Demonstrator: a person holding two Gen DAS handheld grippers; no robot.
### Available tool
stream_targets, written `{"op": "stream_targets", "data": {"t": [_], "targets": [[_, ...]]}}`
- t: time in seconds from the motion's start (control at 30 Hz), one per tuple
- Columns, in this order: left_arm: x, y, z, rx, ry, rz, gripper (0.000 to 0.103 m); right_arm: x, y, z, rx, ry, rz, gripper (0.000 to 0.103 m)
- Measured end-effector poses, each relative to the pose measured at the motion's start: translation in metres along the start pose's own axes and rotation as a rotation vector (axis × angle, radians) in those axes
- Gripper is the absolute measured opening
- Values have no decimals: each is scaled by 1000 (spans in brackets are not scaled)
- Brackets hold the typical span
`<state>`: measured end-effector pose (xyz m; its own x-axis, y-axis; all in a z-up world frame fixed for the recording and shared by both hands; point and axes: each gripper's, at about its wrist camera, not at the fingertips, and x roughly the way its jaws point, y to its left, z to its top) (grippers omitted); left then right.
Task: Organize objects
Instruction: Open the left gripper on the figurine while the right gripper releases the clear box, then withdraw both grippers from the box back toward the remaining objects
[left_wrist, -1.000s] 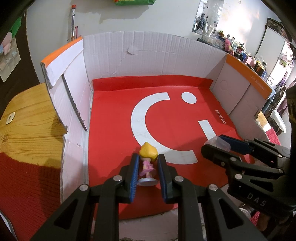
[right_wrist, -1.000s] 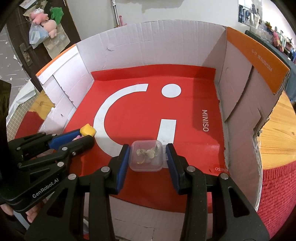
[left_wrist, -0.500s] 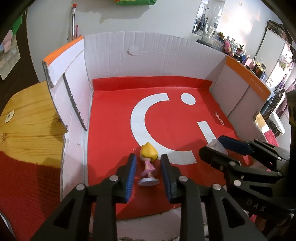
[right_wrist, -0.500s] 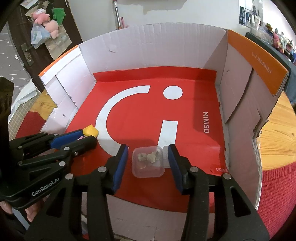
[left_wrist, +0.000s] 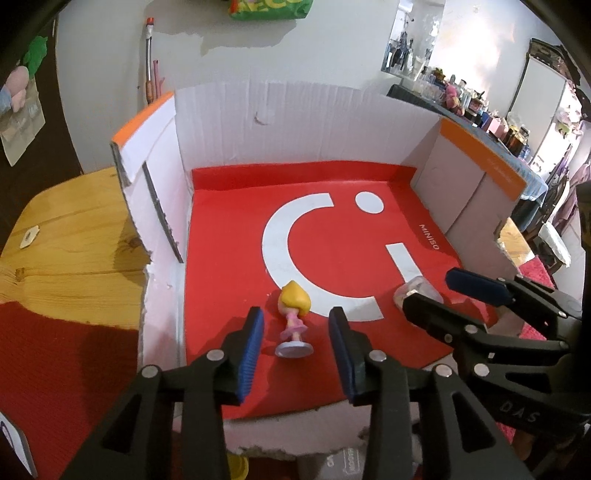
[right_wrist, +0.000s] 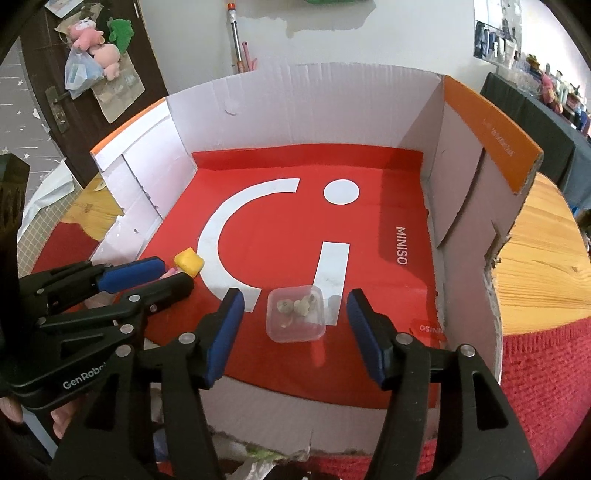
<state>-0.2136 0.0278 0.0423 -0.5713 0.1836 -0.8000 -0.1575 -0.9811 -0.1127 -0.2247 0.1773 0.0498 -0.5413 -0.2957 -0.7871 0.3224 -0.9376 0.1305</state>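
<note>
A small doll (left_wrist: 293, 317) with yellow hair and a pink dress stands on the red floor of the cardboard box (left_wrist: 258, 122), near its front left. My left gripper (left_wrist: 295, 334) is open around it, jaws apart and not touching. Its yellow head also shows in the right wrist view (right_wrist: 189, 261). A small clear plastic case (right_wrist: 295, 314) with pale bits inside lies on the red floor near the front. My right gripper (right_wrist: 293, 317) is open around it, jaws well clear. The case shows partly behind the right gripper in the left wrist view (left_wrist: 417, 291).
The box floor (right_wrist: 280, 229) is red with a white logo; white walls and orange flaps (right_wrist: 487, 133) surround it. The box sits on a wooden table (left_wrist: 74, 251) with a red cloth (left_wrist: 55, 369). Shelves of clutter (left_wrist: 480, 107) stand at the far right.
Both grippers have opened and let go: the doll and the clear case now stand free on the box floor. Both grippers have drawn back and up a little.
</note>
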Motion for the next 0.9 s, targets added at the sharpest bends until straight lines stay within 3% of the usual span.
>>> {"op": "stream_targets", "data": {"t": [0.3,0.57,0.9], "targets": [[-16,-2,-5,4,-36,19,51,-17,3,-5,-4,-29,-2,63],[-31,-5,-12,14,-65,41,61,-36,8,-13,-15,-67,1,78],[-53,-7,-22,14,-117,63,79,-65,12,-25,-16,-112,1,88]]}}
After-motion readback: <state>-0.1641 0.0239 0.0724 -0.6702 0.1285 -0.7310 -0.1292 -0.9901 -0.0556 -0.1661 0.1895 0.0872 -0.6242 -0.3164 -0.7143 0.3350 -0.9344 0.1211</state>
